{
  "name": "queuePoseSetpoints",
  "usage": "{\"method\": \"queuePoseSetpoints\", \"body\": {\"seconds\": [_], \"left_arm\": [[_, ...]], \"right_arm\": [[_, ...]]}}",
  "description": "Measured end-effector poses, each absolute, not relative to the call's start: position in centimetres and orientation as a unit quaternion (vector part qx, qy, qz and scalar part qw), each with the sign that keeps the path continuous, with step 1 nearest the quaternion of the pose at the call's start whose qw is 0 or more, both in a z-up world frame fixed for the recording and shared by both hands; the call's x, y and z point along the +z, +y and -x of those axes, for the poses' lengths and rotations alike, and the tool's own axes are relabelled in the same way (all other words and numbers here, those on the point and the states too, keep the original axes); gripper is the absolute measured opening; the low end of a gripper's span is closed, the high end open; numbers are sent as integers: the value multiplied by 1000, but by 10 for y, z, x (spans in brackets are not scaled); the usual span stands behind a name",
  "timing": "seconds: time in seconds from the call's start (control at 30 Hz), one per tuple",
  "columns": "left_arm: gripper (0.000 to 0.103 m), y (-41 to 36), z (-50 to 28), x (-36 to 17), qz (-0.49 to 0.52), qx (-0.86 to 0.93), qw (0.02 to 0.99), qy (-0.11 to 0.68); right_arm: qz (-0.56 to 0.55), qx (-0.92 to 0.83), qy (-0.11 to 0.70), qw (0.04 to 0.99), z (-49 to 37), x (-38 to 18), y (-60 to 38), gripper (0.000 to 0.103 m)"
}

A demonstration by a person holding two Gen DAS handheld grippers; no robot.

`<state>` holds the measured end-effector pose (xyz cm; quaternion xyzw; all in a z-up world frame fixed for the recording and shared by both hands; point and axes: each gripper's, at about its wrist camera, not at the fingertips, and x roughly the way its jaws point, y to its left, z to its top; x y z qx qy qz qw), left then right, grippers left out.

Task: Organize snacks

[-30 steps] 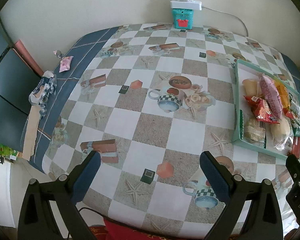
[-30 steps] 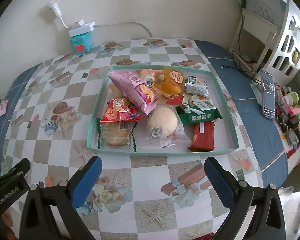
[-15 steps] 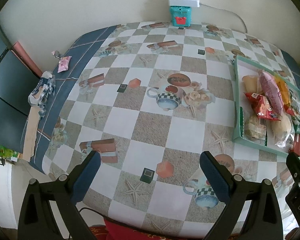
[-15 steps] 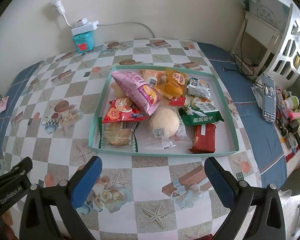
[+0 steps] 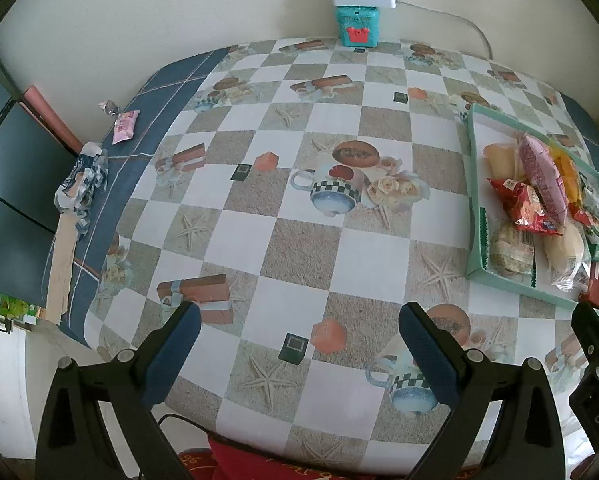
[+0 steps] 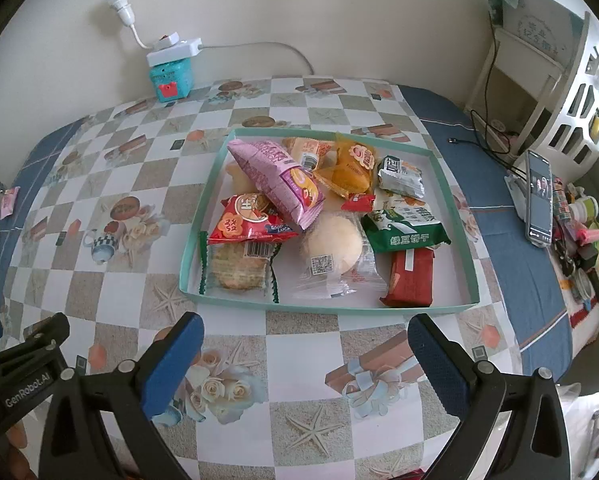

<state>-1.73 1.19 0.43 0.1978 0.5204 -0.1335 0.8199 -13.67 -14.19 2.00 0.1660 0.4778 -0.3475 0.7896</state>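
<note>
Snacks heaped in teal tray (image 6: 473,236), frame centre of right view; pink bag (image 6: 277,178) rides atop red pack (image 6: 246,222). Right gripper (image 6: 305,346) spread, empty, below tray. Left gripper (image 5: 297,340) spread over bare cloth. Risk: grabbing lower pack topples pile; crinkly film slips.

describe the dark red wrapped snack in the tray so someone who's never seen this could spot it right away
Find the shallow teal tray on the checkered tablecloth. In its near right corner, just below the green packet, lies the dark red bar. It is the only flat, rectangular, brick-red wrapper, with a pale strip at its top; the other big red pack is bright, printed and on the tray's left.
</note>
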Motion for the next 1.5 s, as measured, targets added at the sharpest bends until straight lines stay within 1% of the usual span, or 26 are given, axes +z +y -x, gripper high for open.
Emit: {"method": "queuePoseSetpoints", "body": {"seconds": [1.5], "left_arm": [[99, 14, 14, -3, -205, -134, 810, 532]], "right_arm": [[-163, -343, 482, 789, 136, 16, -141, 103]]}}
